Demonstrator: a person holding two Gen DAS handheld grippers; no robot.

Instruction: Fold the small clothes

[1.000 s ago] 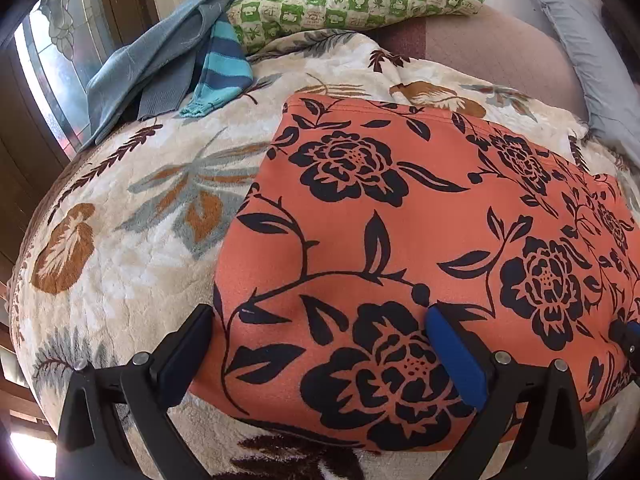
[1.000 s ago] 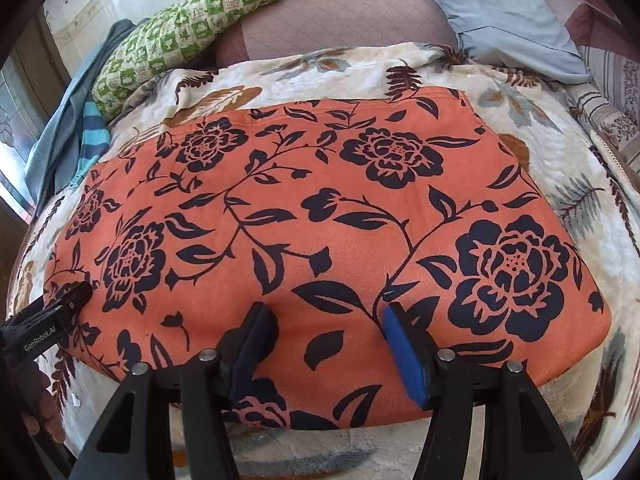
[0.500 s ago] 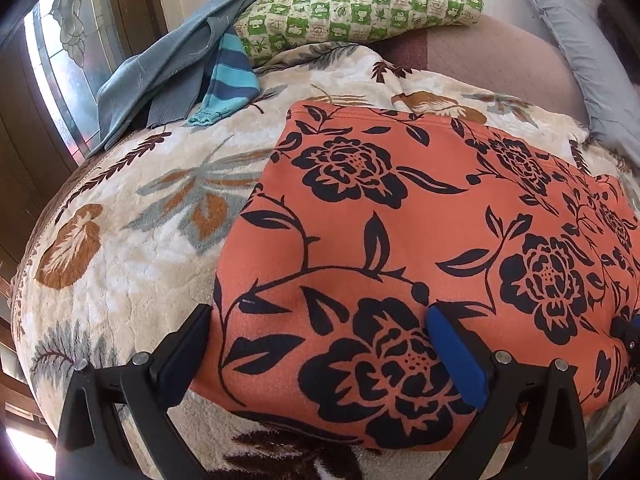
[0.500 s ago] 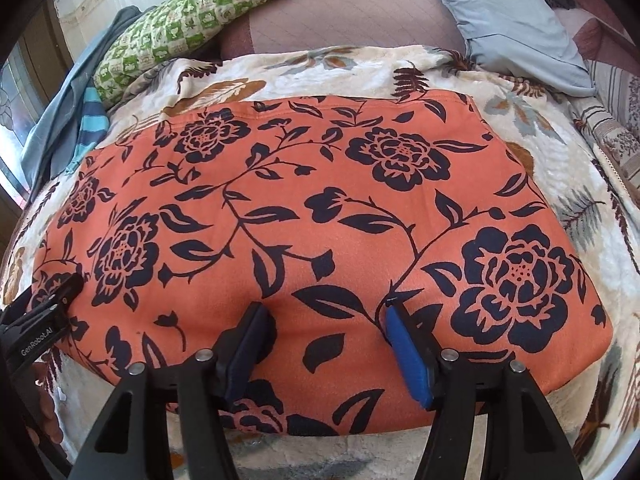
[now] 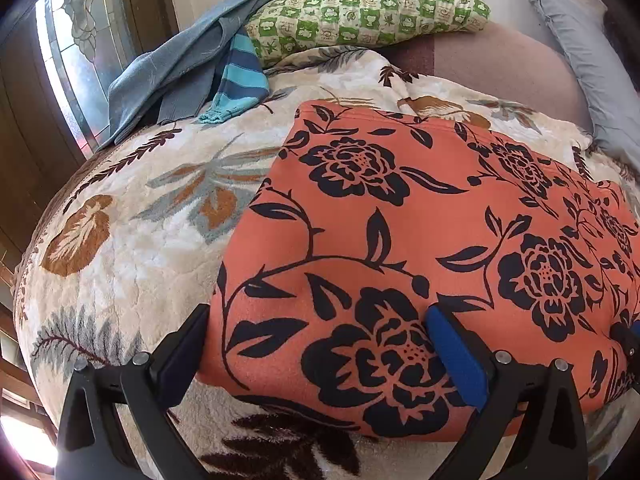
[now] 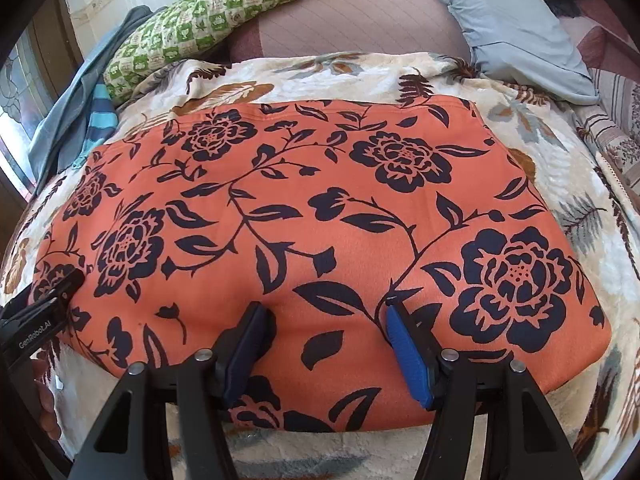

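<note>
- sunlit bed (image 5: pixel 132 248) under a cream leaf-print blanket fills both views, with a green checked pillow (image 5: pixel 368 12) at 12 o'clock and a heap of blue clothes (image 5: pixel 192 68) beside a window at 10 o'clock in the left wrist view.
- orange floral garment (image 6: pixel 320 220) lies flat and smooth across the middle of the bed, already a tidy rectangle; its near edge runs at 6 o'clock under both grippers.
- left gripper (image 5: pixel 320 344) hovers over the garment's near left corner, jaws wide, nothing between the pads; one finger hangs past the cloth's left edge, the other sits over the print.
- right gripper (image 6: pixel 324 344) stands over the near edge about midway along, jaws wide and empty, pads resting on or just above the cloth; which, i cannot tell.
- compared with a second ago almost nothing has shifted: the cloth keeps the same outline and both grippers hold their stations, the views only nudged a little.
- that stillness reads as a pause between steps: a fold looks finished and let go, and the next grasp has not begun.
- likely next: pinch the near edge at both points and carry it toward 12 o'clock, or take a side across.
</note>
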